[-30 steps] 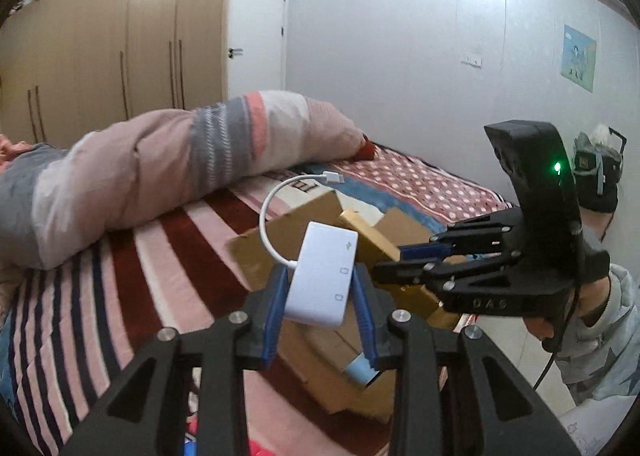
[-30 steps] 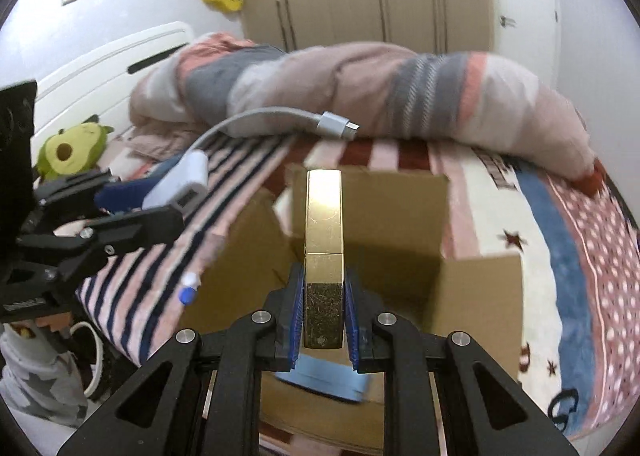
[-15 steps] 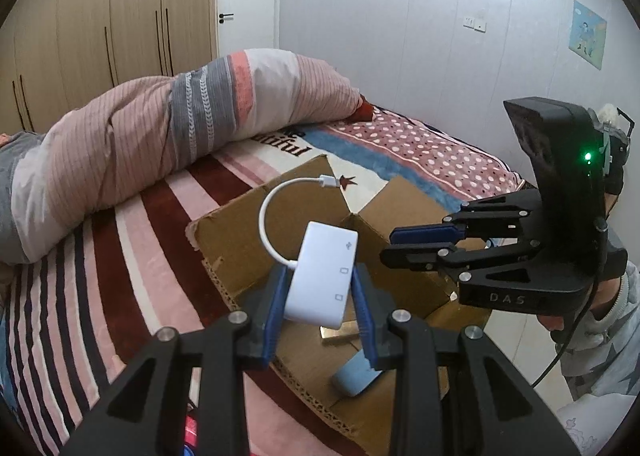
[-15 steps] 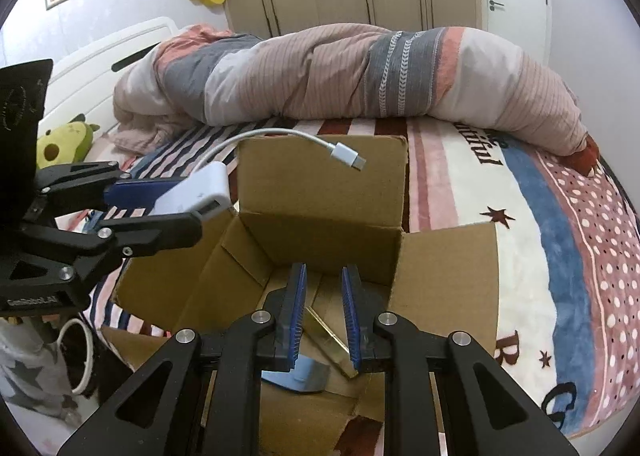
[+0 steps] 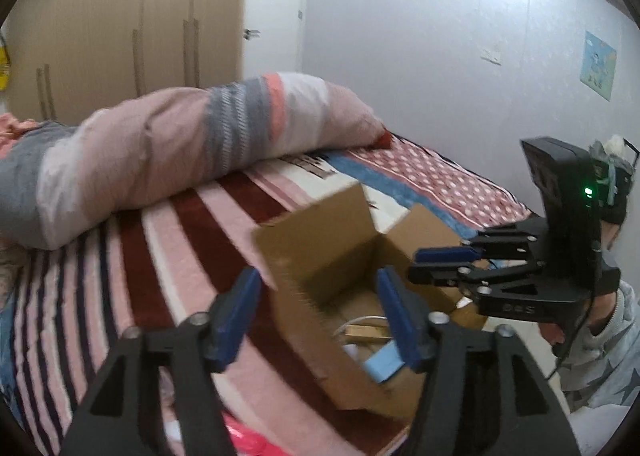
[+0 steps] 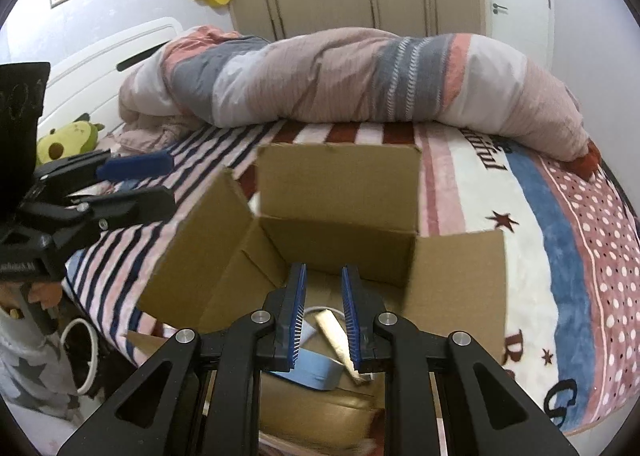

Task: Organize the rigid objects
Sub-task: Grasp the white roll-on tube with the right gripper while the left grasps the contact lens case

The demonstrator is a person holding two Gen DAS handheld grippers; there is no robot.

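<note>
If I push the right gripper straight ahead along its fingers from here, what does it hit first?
Most likely the far inner wall of the cardboard box. The right gripper is open and empty, aimed over the gold bar lying inside; depth is hard to judge.

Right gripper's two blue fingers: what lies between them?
Nothing is gripped by the right gripper. The right wrist view shows the gold rectangular bar in the brown cardboard box below.
</note>
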